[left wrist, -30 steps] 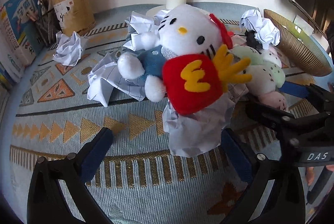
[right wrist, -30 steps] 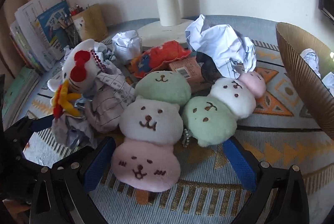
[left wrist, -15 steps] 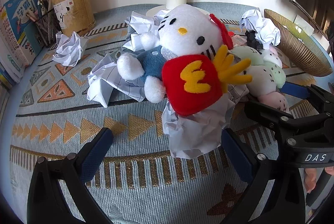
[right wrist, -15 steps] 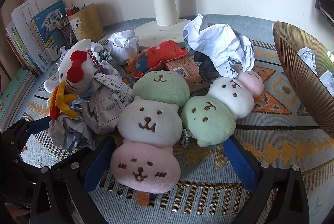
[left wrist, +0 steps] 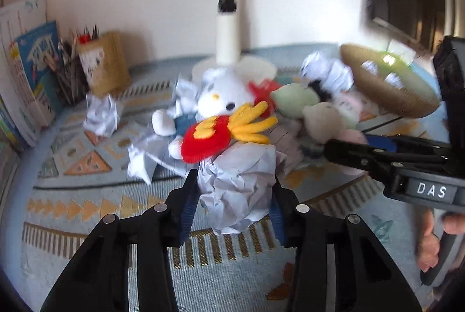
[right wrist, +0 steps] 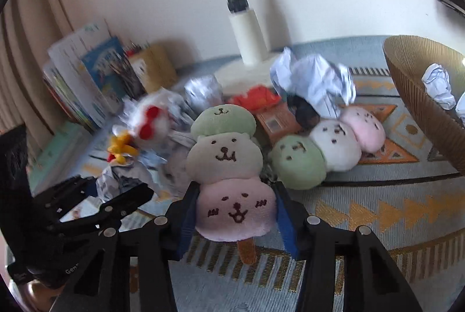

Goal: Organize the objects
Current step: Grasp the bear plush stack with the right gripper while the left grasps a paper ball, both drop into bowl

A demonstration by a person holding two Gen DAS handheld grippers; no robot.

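A: What changed since a second ago?
B: Both grippers, wide then, are closing: the left gripper point(left wrist: 235, 193) pinches a crumpled paper ball point(left wrist: 238, 184); the right gripper point(right wrist: 236, 206) squeezes the pink end of a soft three-ball dango plush point(right wrist: 225, 166).
A: Its long axis?
B: Pointing away over the woven desk cloth point(right wrist: 377, 224), stick nearest.
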